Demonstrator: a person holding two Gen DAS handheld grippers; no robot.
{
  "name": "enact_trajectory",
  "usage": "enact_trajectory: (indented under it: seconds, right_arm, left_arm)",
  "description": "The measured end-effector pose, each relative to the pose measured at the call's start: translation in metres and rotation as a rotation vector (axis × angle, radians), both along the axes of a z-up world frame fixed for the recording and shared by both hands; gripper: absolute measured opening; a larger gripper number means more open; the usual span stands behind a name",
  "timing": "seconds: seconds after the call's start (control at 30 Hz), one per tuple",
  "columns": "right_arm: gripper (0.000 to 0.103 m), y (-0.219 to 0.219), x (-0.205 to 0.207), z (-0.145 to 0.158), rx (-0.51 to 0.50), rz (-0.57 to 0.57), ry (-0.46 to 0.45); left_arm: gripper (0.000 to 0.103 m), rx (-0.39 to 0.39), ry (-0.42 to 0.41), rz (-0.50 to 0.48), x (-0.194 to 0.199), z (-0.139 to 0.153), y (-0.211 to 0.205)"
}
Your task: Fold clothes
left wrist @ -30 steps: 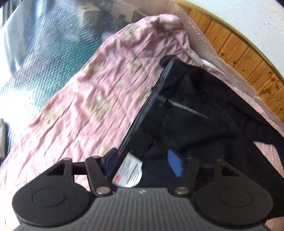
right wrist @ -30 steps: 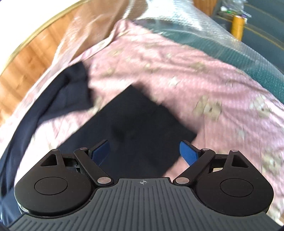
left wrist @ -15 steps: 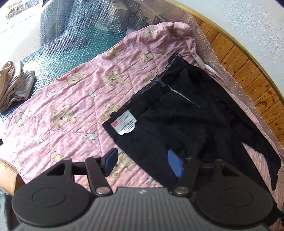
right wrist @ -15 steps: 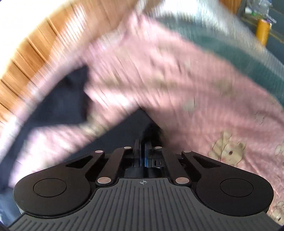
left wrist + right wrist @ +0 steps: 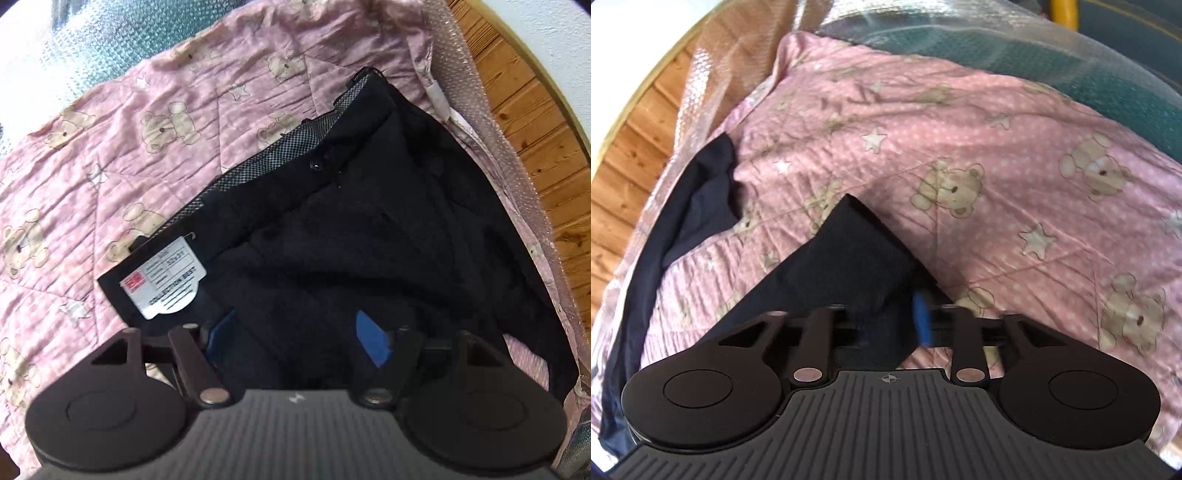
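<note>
The black trousers (image 5: 351, 236) lie spread on the pink teddy-bear quilt (image 5: 122, 147), waistband toward the far side, with a white hang tag (image 5: 164, 282) at the near corner of the waistband. The left gripper (image 5: 297, 332) hangs just above the seat of the trousers with its 2 blue pads (image 5: 371, 341) wide apart and nothing between them. Compared with 0.5 s ago it sits closer to the cloth — the tag now fills more of the left wrist view and lies just beside the left finger, and the folded stack seen at the far left edge then is out of frame.

In the right wrist view the right gripper (image 5: 886, 323) has its fingers drawn in on the hem end of 1 trouser leg (image 5: 849, 258); dark fabric bunches between them, and 1 blue pad (image 5: 921, 321) presses its side. 0.5 s ago that view was smeared with motion and the fingers were fully together; now it is sharp, and the leg rises off the quilt into the grip. The other leg (image 5: 698, 206) trails along the left edge beside the bubble wrap (image 5: 701, 92) and the wooden panelling (image 5: 631, 147).
</note>
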State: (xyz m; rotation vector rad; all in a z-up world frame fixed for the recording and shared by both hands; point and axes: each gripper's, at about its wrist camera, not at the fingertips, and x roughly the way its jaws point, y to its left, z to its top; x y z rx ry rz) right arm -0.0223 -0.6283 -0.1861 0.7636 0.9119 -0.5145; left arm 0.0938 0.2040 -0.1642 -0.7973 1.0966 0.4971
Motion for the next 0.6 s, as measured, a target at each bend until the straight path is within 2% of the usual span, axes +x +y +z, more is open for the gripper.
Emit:
enact_trajectory:
  seconds: [0.1, 0.2, 0.23, 0.27, 0.3, 0.33, 0.43, 0.47, 0.53, 0.57, 0.6]
  right_arm:
    - [0.039, 0.006, 0.003, -0.002, -0.011, 0.009, 0.027]
    - [0.039, 0.008, 0.012, -0.006, -0.032, 0.013, 0.063]
    - [0.039, 0.009, 0.015, -0.007, -0.033, 0.007, 0.069]
    - [0.032, 0.009, 0.017, -0.008, -0.034, 0.002, 0.072]
    - [0.009, 0.009, 0.018, -0.006, -0.041, 0.004, 0.066]
    - [0.003, 0.008, 0.018, -0.003, -0.048, 0.006, 0.059]
    - [0.002, 0.004, 0.009, 0.017, -0.08, 0.003, 0.02]
    - [0.002, 0.003, 0.004, 0.023, -0.092, 0.001, 0.01]
    - [0.004, 0.003, -0.004, 0.026, -0.107, 0.003, 0.027]
    - [0.016, 0.006, -0.004, 0.024, -0.114, 0.008, 0.044]
    - [0.024, 0.009, -0.004, 0.023, -0.12, 0.013, 0.062]
  left_arm:
    - [0.074, -0.059, 0.081, 0.046, 0.022, -0.028, 0.005]
    - [0.061, -0.05, 0.129, 0.072, 0.035, -0.045, 0.006]
    - [0.005, -0.029, 0.114, 0.061, 0.039, -0.042, 0.004]
    - [0.006, -0.024, 0.093, 0.032, 0.042, -0.038, 0.003]
    - [0.0, -0.019, 0.04, 0.01, 0.038, -0.026, 0.001]
    - [0.0, -0.008, -0.053, -0.007, 0.025, -0.003, 0.0]
    - [0.0, 0.022, -0.314, -0.054, -0.016, 0.061, -0.004]
    - [0.0, 0.02, -0.32, -0.051, -0.031, 0.068, 0.001]
    - [0.003, -0.005, -0.226, -0.017, -0.051, 0.055, 0.014]
    - [0.018, -0.02, -0.191, 0.011, -0.055, 0.047, 0.021]
    - [0.038, -0.038, -0.172, 0.055, -0.053, 0.037, 0.028]
